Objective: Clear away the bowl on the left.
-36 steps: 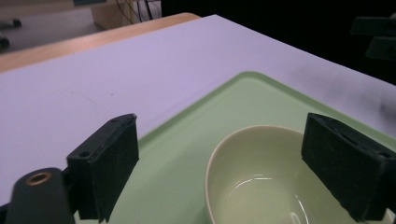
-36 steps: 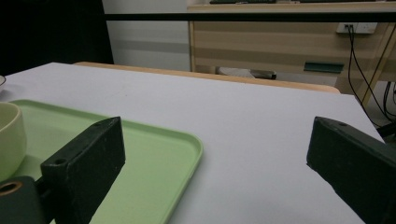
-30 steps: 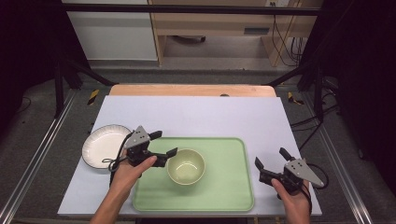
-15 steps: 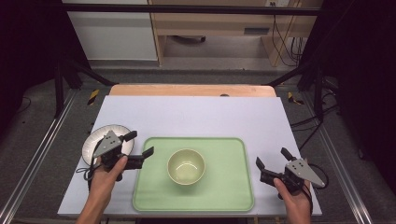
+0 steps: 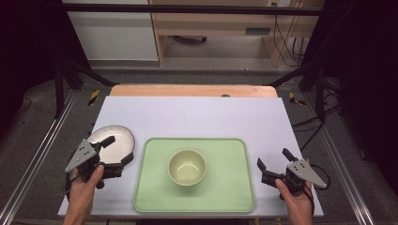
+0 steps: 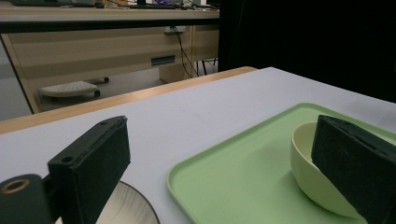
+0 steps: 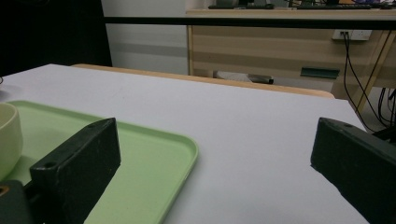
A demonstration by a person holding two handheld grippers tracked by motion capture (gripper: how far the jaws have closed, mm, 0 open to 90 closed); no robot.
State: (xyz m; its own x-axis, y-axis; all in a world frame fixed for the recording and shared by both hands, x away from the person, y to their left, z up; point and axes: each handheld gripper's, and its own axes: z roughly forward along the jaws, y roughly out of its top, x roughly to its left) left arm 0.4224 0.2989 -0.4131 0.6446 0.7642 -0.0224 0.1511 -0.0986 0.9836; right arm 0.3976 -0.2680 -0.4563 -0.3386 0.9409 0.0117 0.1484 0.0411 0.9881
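A pale yellow-green bowl (image 5: pixel 187 166) stands upright and empty in the middle of a green tray (image 5: pixel 225 187). A white plate (image 5: pixel 112 140) lies on the table just left of the tray. My left gripper (image 5: pixel 119 150) hovers over the plate's near right edge, open and holding nothing. In the left gripper view the bowl (image 6: pixel 308 158) sits on the tray (image 6: pixel 233 172) partly behind the right jaw, and the plate (image 6: pixel 126 207) peeks out at the bottom. My right gripper (image 5: pixel 272 158) rests off the tray's right side, open and empty.
The white table top (image 5: pixel 197 117) stretches bare behind the tray, with a wooden strip (image 5: pixel 192 90) along its far edge. In the right gripper view the tray's corner (image 7: pixel 140 158) and the bowl's side (image 7: pixel 8 140) lie to the left. Desks and cables stand beyond the table.
My left gripper has drawn back leftward from the bowl, off the tray and over the white plate, still open. The bowl stays on the tray. The right gripper has not moved.
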